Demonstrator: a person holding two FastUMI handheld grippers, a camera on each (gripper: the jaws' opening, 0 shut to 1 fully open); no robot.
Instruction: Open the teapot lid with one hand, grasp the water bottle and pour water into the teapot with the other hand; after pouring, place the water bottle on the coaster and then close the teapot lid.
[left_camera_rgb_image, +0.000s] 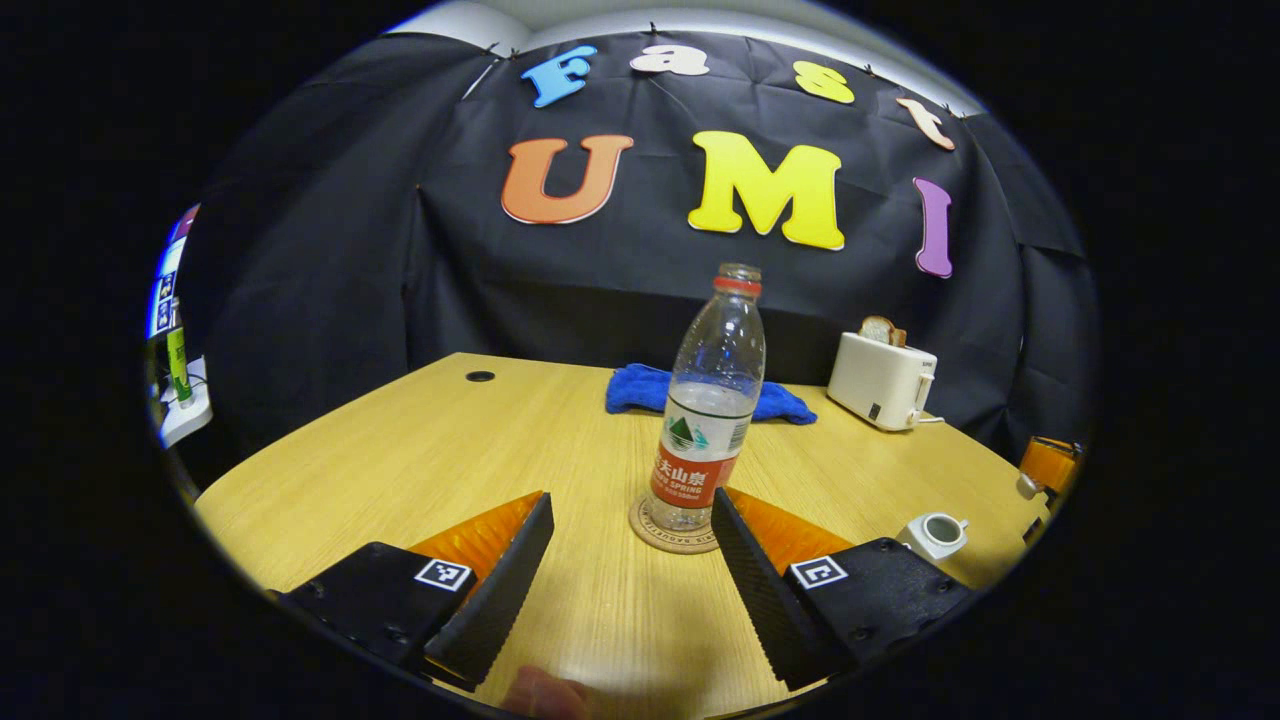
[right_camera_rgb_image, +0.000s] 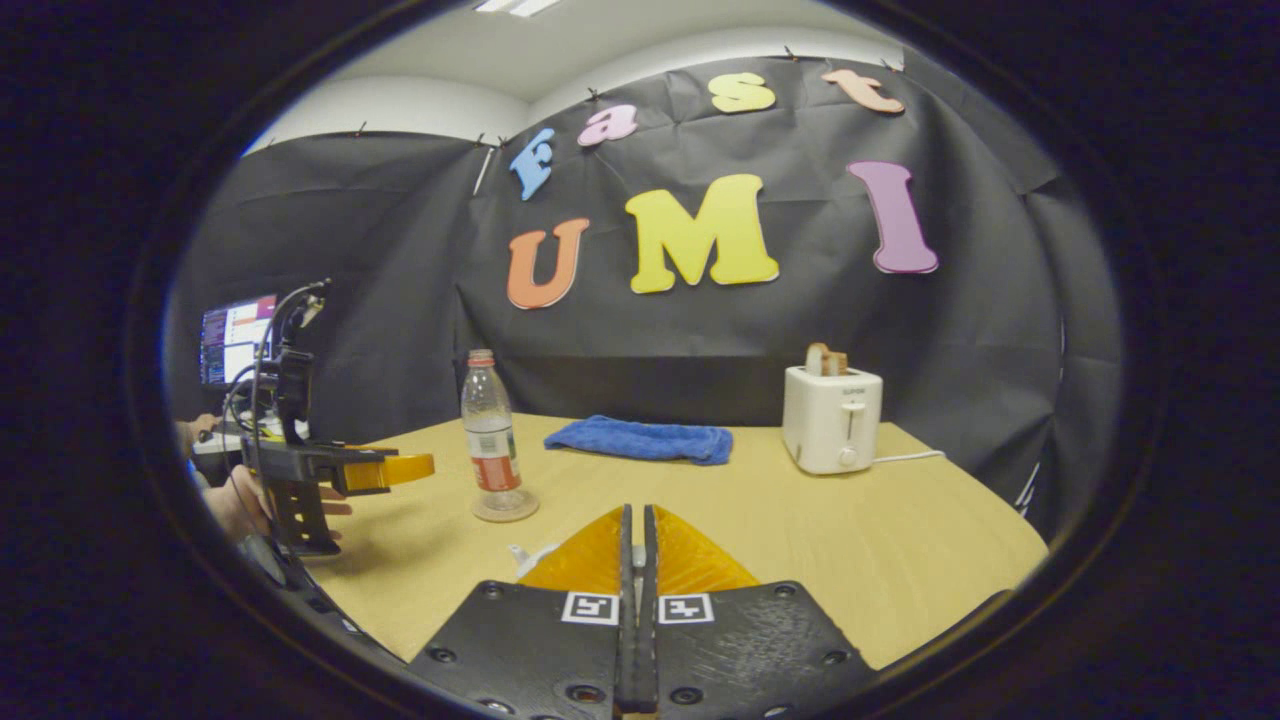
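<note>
The water bottle (left_camera_rgb_image: 708, 400) stands upright on the round coaster (left_camera_rgb_image: 668, 525) on the table (left_camera_rgb_image: 420, 450). The left gripper (left_camera_rgb_image: 630, 540) is spread wide and empty — its fingers flank the coaster without touching the bottle. The right gripper (right_camera_rgb_image: 636, 545) is pressed closed; whether it grips anything cannot be told. Behind the bottle: a blue towel (left_camera_rgb_image: 650, 392) and a toaster (left_camera_rgb_image: 880, 378). The open teapot (left_camera_rgb_image: 935, 535) sits to the right, lid off.

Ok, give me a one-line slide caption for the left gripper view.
Open left gripper faces the water bottle standing on its coaster, uncovered teapot at right.
</note>
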